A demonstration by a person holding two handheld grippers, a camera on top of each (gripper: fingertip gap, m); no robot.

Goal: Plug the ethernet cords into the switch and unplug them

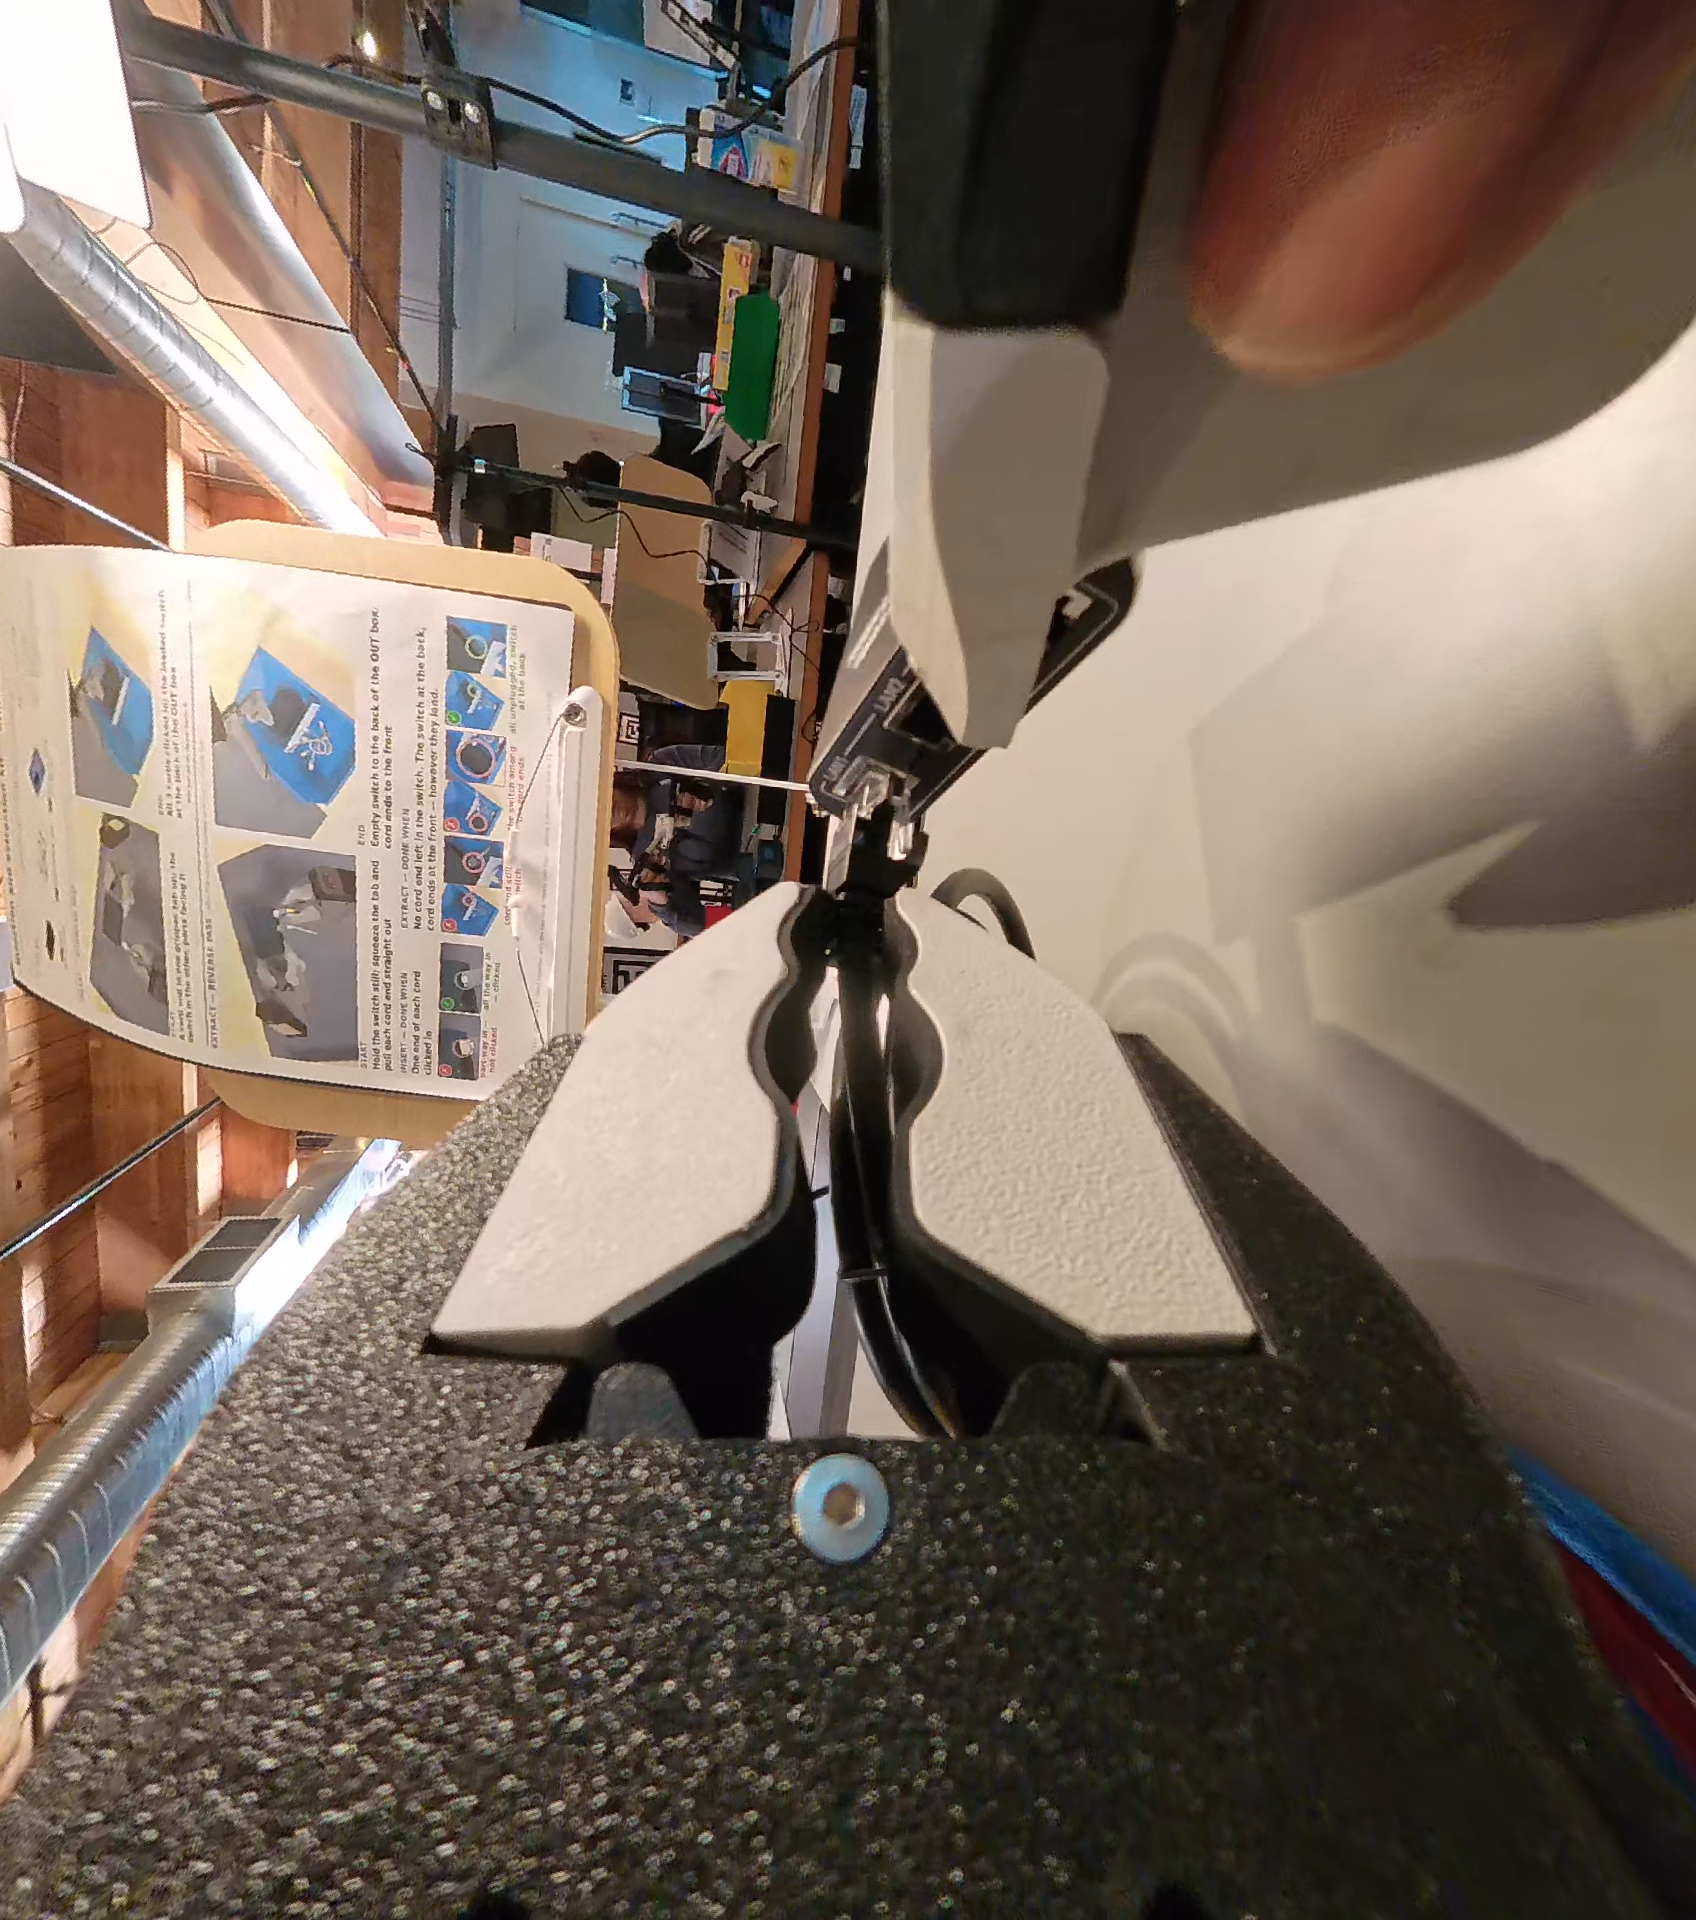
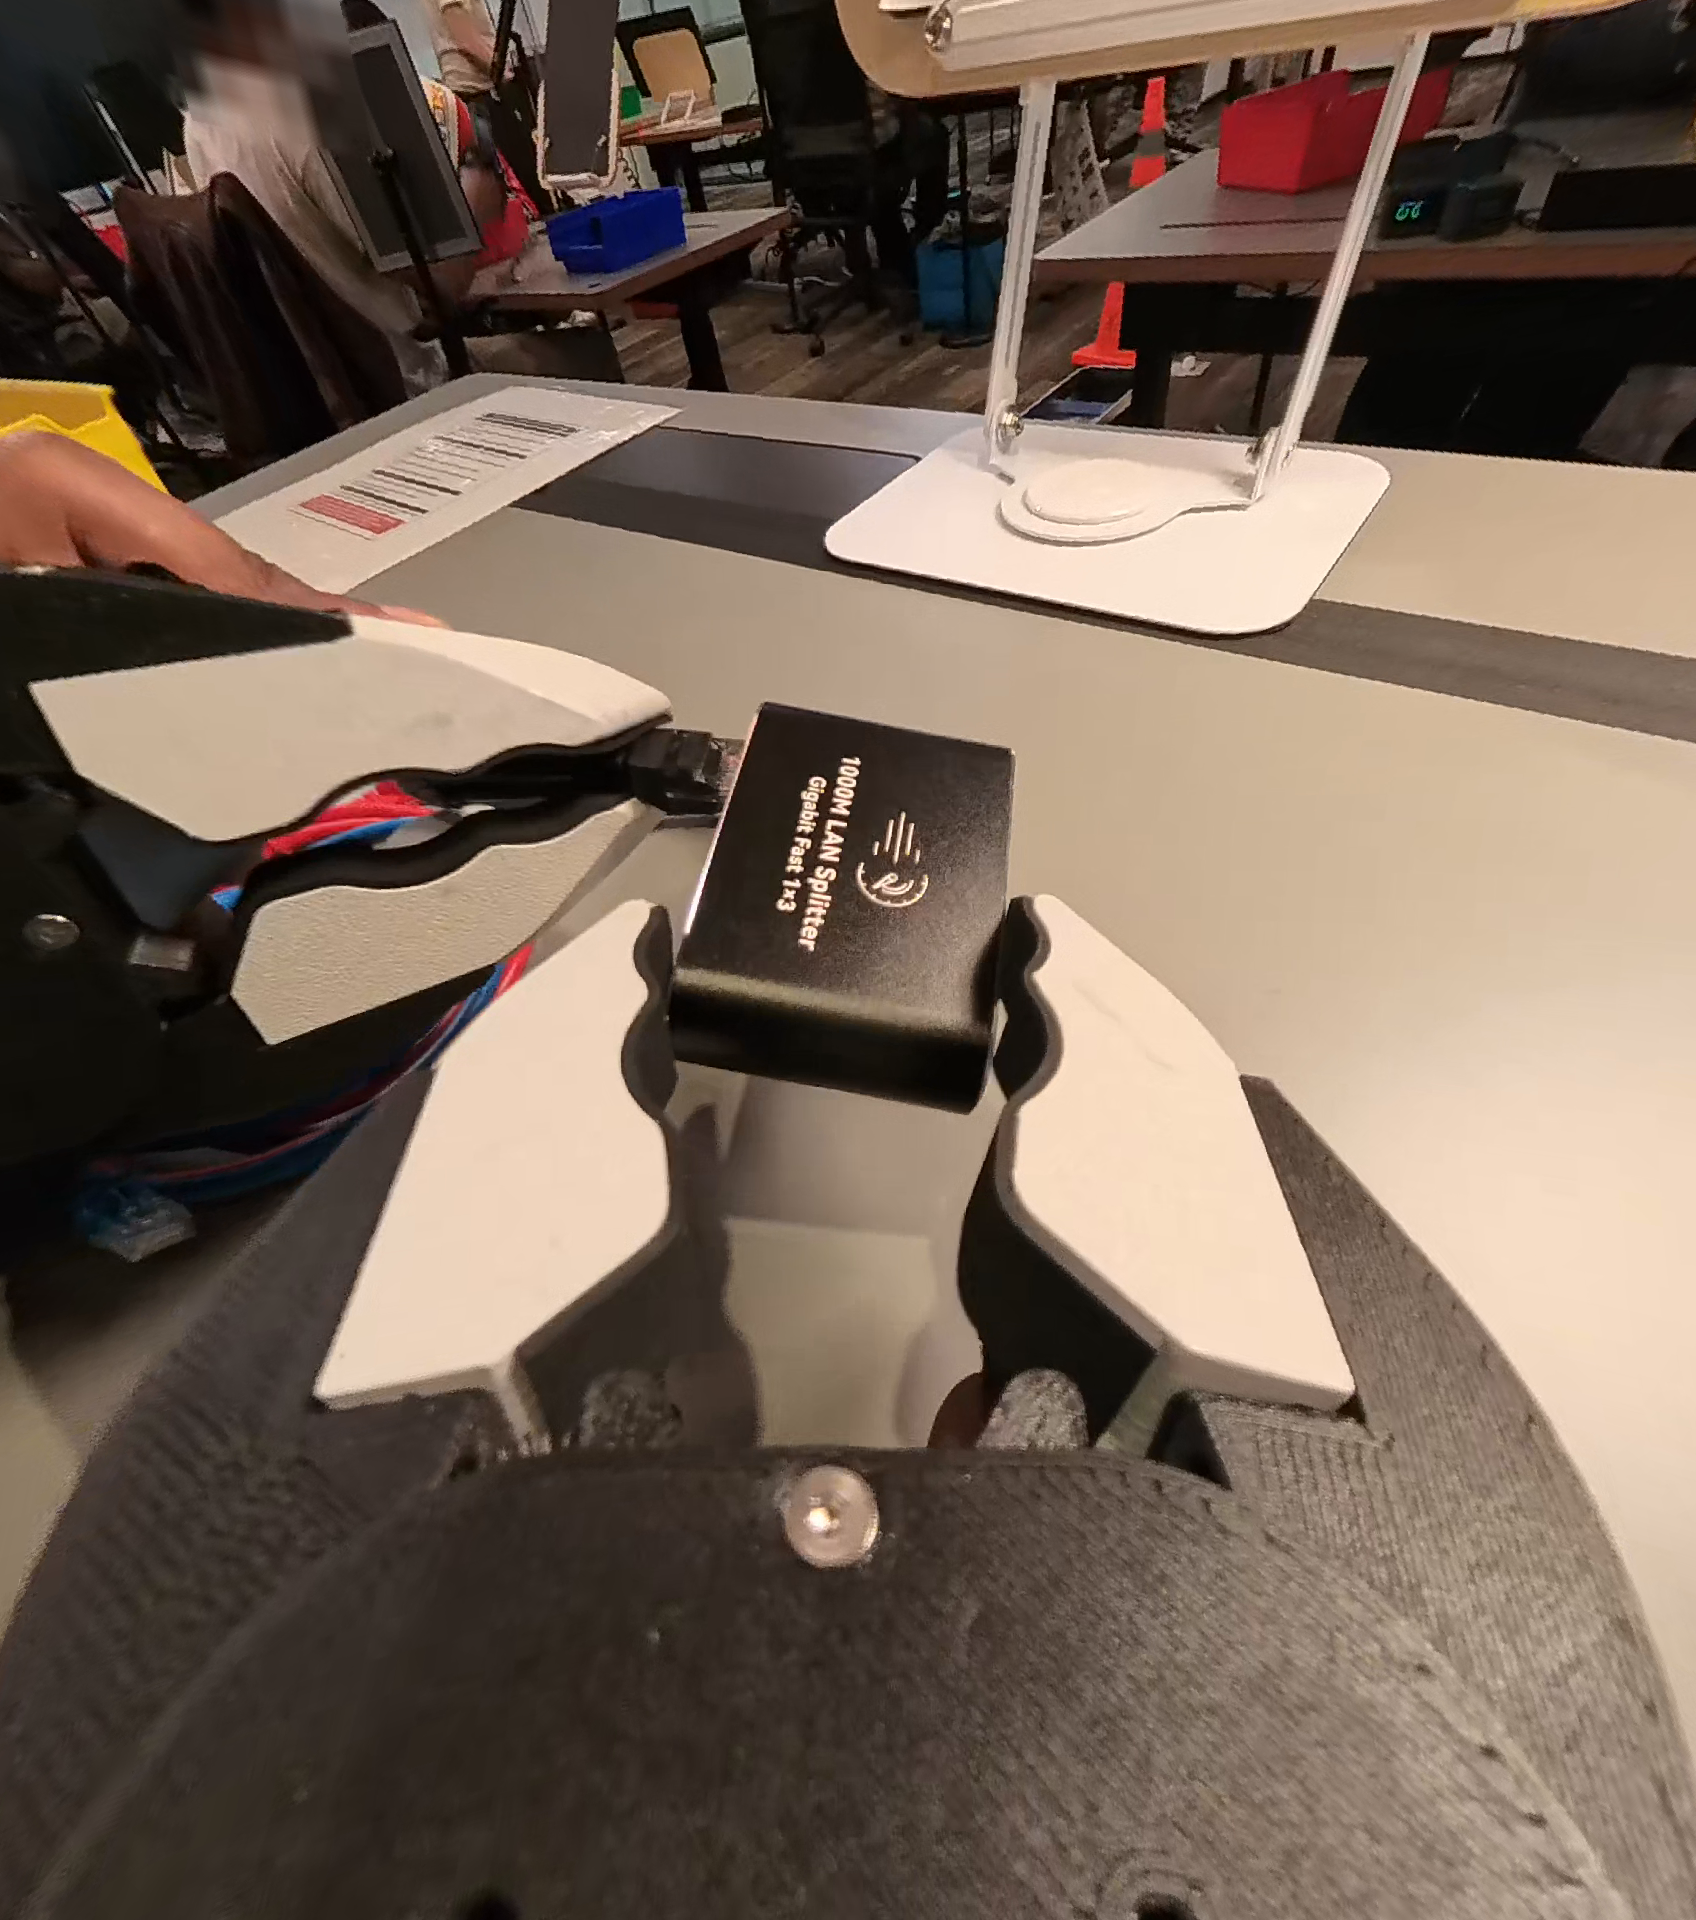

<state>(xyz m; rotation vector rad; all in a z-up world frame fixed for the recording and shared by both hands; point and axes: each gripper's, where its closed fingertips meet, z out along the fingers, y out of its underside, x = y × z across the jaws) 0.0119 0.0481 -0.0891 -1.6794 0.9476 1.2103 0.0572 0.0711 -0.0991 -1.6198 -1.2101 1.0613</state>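
— Table [image 2: 1343, 935], pale grey and flat: where does the black metal box-shaped switch [image 2: 854, 883] sit on it?

— Just above it, clamped across its near end by the right hand-held gripper [image 2: 828, 987].

— And the black ethernet cord plug [image 2: 683, 774]?

— Pinched in the left hand-held gripper [image 2: 652, 764], lying left of the switch, its long axis aimed straight into the port face; it looks partly seated.

Black switch [image 2: 839, 894] between right gripper [image 2: 823, 971] fingers (left gripper's [image 2: 652, 764] plug seemingly inserted)

White lettering and logo on black switch [image 2: 839, 899], printed instruction sheet [image 1: 293, 810], perhaps barcode sheet [image 2: 454, 457]
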